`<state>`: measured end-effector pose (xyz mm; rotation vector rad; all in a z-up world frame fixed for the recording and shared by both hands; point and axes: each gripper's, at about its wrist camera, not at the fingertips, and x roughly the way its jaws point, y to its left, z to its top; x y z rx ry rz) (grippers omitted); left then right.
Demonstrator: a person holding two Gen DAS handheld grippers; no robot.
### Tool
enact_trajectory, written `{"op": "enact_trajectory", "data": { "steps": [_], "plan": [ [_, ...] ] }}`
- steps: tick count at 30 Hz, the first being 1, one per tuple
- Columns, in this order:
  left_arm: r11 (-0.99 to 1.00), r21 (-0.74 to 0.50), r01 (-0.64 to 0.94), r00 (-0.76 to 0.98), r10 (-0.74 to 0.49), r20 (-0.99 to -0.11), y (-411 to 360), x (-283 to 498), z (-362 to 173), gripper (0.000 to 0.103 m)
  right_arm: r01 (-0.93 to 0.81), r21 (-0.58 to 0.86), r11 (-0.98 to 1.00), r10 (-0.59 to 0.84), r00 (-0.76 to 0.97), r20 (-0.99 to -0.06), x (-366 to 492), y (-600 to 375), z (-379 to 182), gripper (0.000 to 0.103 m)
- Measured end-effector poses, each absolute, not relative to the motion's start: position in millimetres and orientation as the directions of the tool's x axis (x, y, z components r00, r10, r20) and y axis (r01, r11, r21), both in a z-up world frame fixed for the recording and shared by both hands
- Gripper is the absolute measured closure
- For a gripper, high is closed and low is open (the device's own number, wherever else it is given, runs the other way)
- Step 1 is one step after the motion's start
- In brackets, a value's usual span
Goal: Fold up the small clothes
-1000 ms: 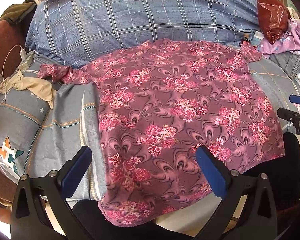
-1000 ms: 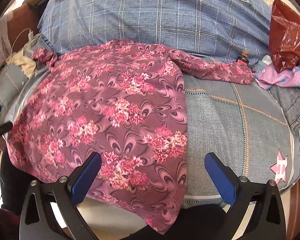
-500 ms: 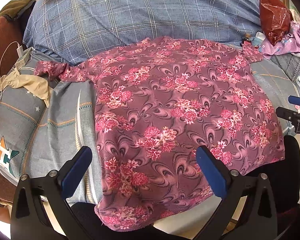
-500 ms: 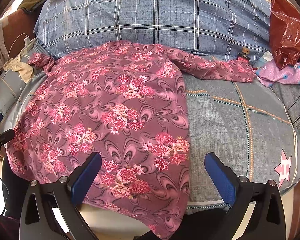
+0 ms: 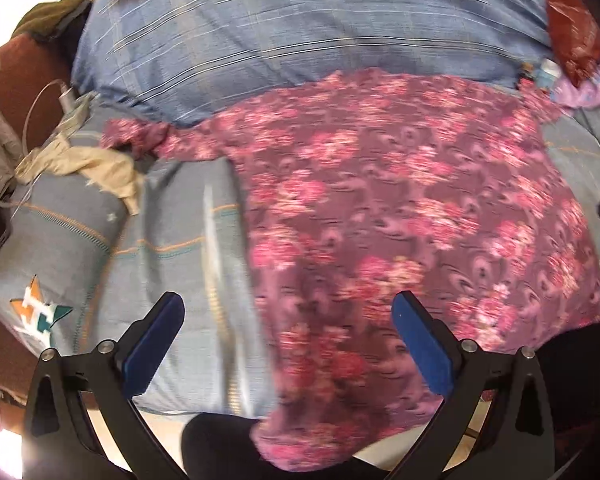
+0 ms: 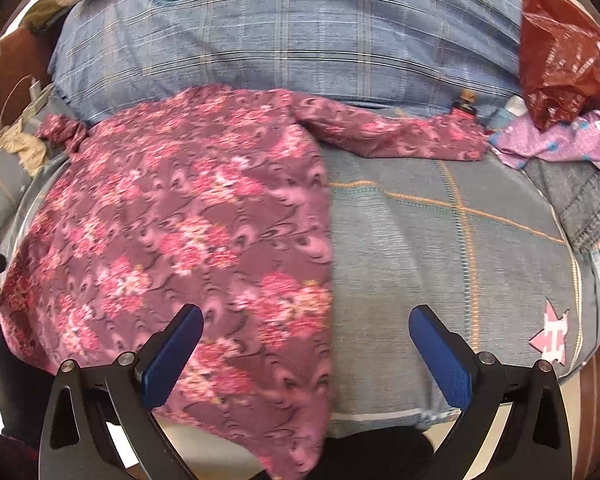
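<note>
Left wrist view: the bed [image 5: 172,240] carries the floral shirt [image 5: 400,208] spread flat from centre toward 3 o'clock, hem hanging at 6, sleeves out, no fold made yet. Left gripper [image 5: 288,344] and right gripper [image 6: 306,354] both gape wide, empty.

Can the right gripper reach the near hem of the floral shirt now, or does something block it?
Probably yes. The right gripper is open, and the floral shirt has its hem hanging over the bed edge just before its left finger, with nothing lying between.
</note>
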<state>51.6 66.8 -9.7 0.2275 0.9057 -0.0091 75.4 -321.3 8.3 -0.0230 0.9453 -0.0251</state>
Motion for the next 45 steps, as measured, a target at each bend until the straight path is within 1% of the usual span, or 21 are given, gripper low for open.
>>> {"op": "enact_trajectory", "data": {
  "steps": [4, 7, 12, 17, 23, 29, 32, 34, 38, 42, 45],
  "plan": [
    [0.991, 0.129, 0.026, 0.595, 0.088, -0.799, 94.1, 63.2, -7.0, 0.000, 0.052, 0.017, 0.998, -0.017, 0.587, -0.810, 82.7, -341.8, 8.6, 0.000],
    [0.994, 0.110, -0.009, 0.586, 0.094, -0.805, 102.9, 68.9, -7.5, 0.000, 0.055, 0.039, 0.998, -0.001, 0.591, -0.807, 87.3, -346.4, 8.3, 0.000],
    [0.995, 0.098, -0.009, 0.560, 0.086, -0.824, 100.3, 77.5, -13.8, 0.000, 0.030, 0.049, 0.998, 0.022, 0.589, -0.808, 97.2, -341.0, 3.7, 0.000],
    [0.995, 0.098, -0.008, 0.533, 0.087, -0.842, 96.3, 89.4, -20.6, 0.000, 0.021, 0.100, 0.995, 0.068, 0.587, -0.807, 115.4, -342.0, 1.9, 0.000],
    [0.995, 0.094, -0.039, 0.507, 0.100, -0.856, 105.9, 121.7, -18.5, 0.000, 0.049, 0.136, 0.989, 0.078, 0.609, -0.790, 148.8, -360.4, 11.5, 0.000],
    [0.993, 0.089, -0.074, 0.502, 0.114, -0.857, 117.2, 170.5, -8.0, 0.000, 0.120, 0.179, 0.977, 0.066, 0.622, -0.780, 198.6, -393.0, 24.1, 0.000],
    [0.994, 0.042, -0.102, 0.494, 0.087, -0.865, 125.9, 197.4, -4.6, 0.000, 0.085, 0.171, 0.982, 0.077, 0.644, -0.761, 222.6, -391.4, 36.4, 0.000],
    [0.993, 0.035, -0.112, 0.483, 0.085, -0.872, 127.9, 212.5, -6.4, 0.000, 0.050, 0.170, 0.984, 0.095, 0.658, -0.747, 242.0, -389.8, 44.0, 0.000],
    [0.993, 0.034, -0.114, 0.451, 0.083, -0.889, 126.3, 246.8, -17.9, 0.000, -0.042, 0.211, 0.977, 0.189, 0.632, -0.751, 293.5, -385.7, 42.8, 0.000],
    [0.992, 0.019, -0.121, 0.421, 0.069, -0.904, 125.9, 277.7, -30.3, 0.000, -0.046, 0.154, 0.987, 0.151, 0.594, -0.790, 349.7, -381.0, 20.4, 0.000],
    [0.989, 0.003, -0.145, 0.392, 0.060, -0.918, 129.6, 296.6, -42.2, 0.000, -0.072, 0.080, 0.994, 0.106, 0.548, -0.830, 391.1, -369.9, -1.5, 0.000]
  ]
}}
